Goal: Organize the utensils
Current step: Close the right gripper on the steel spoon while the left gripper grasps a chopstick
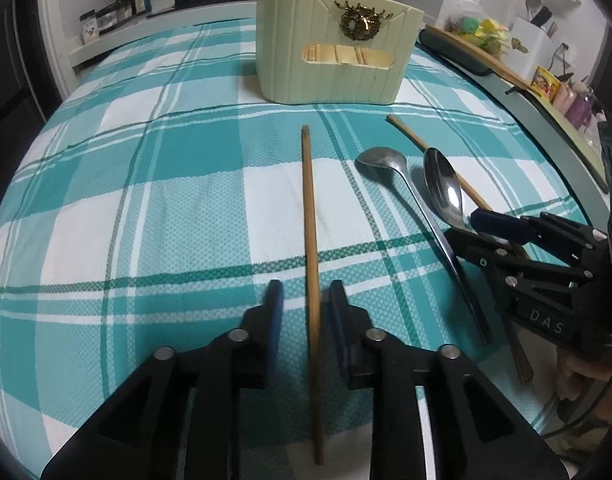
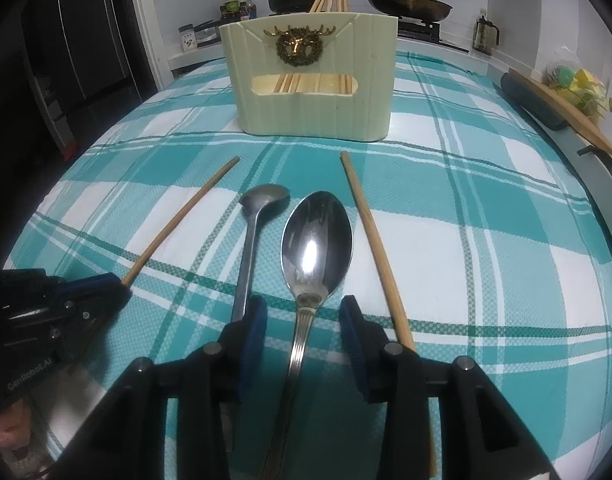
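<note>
We are at the pick-up step: our left gripper (image 1: pixel 303 300) straddles a chopstick (image 1: pixel 310 248), jaws open, and our right gripper (image 2: pixel 303 316) straddles the big spoon (image 2: pixel 316 240), jaws open. Next we close, lift and carry toward the holder (image 2: pixel 312 76) at twelve o'clock.

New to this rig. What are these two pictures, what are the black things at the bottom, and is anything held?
No robot arm: a person holds two-finger tongs in each hand, with a fisheye camera on each looking along the fingers. The left view shows the left tongs open around a loose wooden chopstick. The right view shows the right tongs open around the large shiny metal spoon. Nothing is gripped yet. Also on the teal checked cloth: a smaller metal spoon, a second chopstick, and a pale green utensil holder with chopsticks inside.
</note>
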